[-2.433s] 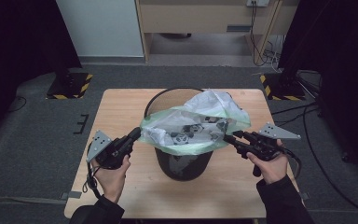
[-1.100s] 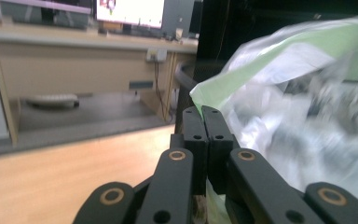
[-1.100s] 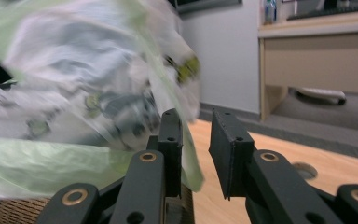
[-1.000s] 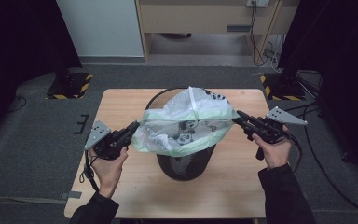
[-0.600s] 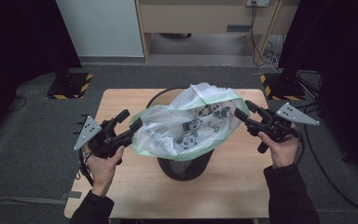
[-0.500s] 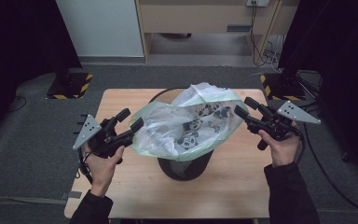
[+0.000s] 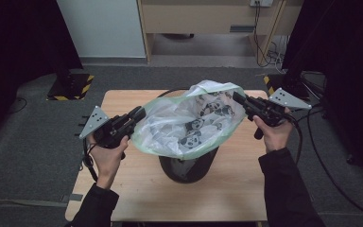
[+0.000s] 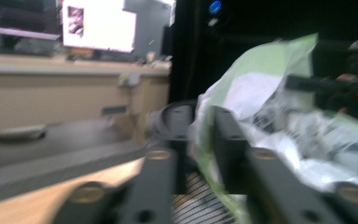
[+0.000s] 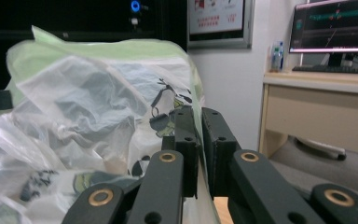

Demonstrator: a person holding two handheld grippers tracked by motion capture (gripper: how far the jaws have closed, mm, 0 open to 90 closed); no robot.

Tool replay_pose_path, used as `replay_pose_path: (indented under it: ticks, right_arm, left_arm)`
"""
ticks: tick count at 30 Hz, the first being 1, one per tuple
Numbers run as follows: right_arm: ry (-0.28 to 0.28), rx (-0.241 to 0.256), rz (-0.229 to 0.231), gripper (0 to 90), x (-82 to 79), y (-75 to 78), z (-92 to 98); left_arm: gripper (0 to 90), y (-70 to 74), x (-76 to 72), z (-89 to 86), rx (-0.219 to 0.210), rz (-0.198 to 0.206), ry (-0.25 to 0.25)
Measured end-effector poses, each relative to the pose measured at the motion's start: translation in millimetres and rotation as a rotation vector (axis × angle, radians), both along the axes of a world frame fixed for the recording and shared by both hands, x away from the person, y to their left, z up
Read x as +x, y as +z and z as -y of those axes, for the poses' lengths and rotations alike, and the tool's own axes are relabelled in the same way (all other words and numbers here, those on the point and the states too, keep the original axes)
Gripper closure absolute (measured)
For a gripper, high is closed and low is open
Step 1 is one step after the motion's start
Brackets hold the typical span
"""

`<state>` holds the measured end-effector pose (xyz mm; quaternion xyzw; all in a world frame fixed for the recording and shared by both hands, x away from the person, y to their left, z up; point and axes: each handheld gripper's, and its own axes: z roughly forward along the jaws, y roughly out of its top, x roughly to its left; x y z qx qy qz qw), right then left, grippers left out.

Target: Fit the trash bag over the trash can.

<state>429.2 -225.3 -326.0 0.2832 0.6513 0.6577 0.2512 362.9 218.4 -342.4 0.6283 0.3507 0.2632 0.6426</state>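
While the bag (image 7: pixel 189 125) hangs stretched in the air above the black bin (image 7: pixel 187 165), each side of its mouth is caught by a tool. The left hand-held gripper (image 7: pixel 134 115) pinches the green rim on the bag's left edge; in the left gripper view its jaws stand close with a fold of film (image 8: pixel 204 140) between them, though the picture is blurred. The right hand-held gripper (image 7: pixel 240 100) is pressed together on the opposite rim, and the right gripper view shows the plastic (image 9: pixel 98 116) trapped in the narrow slit between the jaws.

The bag is thin, translucent film with a pale green band at the opening and panda prints on its sides. It looks very light and wholly limp: it will sag, crumple and billow rather than keep any shape, so the mouth probably stays open only as long as the two grips pull apart. The film is likely slippery and could tear if dragged hard over the bin's edge. The doubled rim is the sound place to hold, at opposite points, as now. The bin stands on the wooden surface (image 7: pixel 123 189), directly beneath the bag's drooping bottom, which appears to touch or enter it.
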Motion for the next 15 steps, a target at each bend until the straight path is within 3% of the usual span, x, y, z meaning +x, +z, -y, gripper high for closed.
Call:
replay_pose_path:
  ticks: [3, 6, 9, 10, 12, 15]
  right_arm:
    - [-0.013, -0.038, -0.033, 85.2, 10.0, -5.9, -4.3]
    - [-0.021, -0.086, -0.075, 84.8, 18.0, -15.3, -7.3]
    - [-0.017, -0.114, -0.110, 82.0, 24.2, -25.4, -10.3]
    - [-0.015, -0.112, -0.113, 79.9, 24.9, -27.5, -10.9]
    - [-0.006, -0.087, -0.105, 72.7, 24.2, -28.2, -10.5]
    - [-0.003, -0.047, -0.065, 61.3, 21.3, -23.0, -6.4]
  left_arm:
    - [89.5, -7.1, 6.2, -4.3, 0.007, -0.030, 0.035]
    - [89.7, -17.9, 9.3, -7.4, 0.021, -0.086, 0.065]
    - [87.6, -27.6, 13.0, -9.8, -0.008, -0.101, 0.029]
    - [82.9, -29.1, 13.8, -11.3, -0.020, -0.088, 0.019]
    - [64.7, -29.3, 14.6, -14.5, -0.064, -0.051, 0.014]
    - [46.8, -24.1, 13.8, -19.9, -0.084, 0.013, 0.026]
